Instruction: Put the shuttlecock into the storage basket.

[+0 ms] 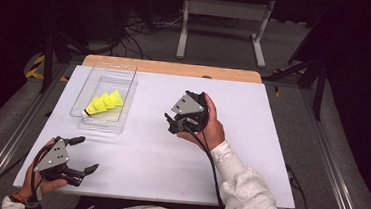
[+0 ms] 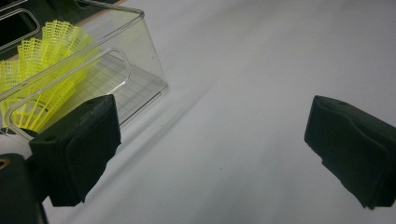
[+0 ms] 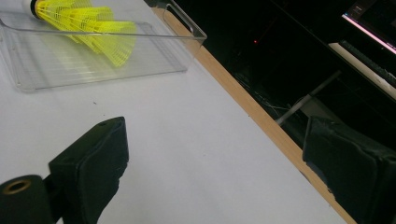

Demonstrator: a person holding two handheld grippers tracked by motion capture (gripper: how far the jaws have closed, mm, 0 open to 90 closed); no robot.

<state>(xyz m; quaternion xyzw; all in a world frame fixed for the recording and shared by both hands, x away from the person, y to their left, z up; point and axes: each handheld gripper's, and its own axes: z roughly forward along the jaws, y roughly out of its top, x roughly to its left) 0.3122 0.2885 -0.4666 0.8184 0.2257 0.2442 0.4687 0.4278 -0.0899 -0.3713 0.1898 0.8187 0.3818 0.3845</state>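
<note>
A clear plastic bin (image 1: 130,95) stands at the table's left rear and holds a nested stack of yellow shuttlecocks (image 1: 104,103) lying on their side. My left gripper (image 1: 87,153) hovers open at the near left corner, jaws wide apart and empty, aimed toward the bin (image 2: 149,60) and its shuttlecocks (image 2: 42,70). A hand holds my right gripper (image 1: 170,123) over the middle of the table, to the right of the bin. It too is open and empty (image 3: 219,168). From there the bin (image 3: 187,21) and the shuttlecocks (image 3: 93,28) lie ahead at upper left.
A white sheet (image 1: 251,140) covers the table, with a strip of bare wood (image 1: 176,68) along the far edge (image 3: 243,98). Beyond it lie a dark floor, cables and a white stand (image 1: 225,17). Metal rails run along both sides.
</note>
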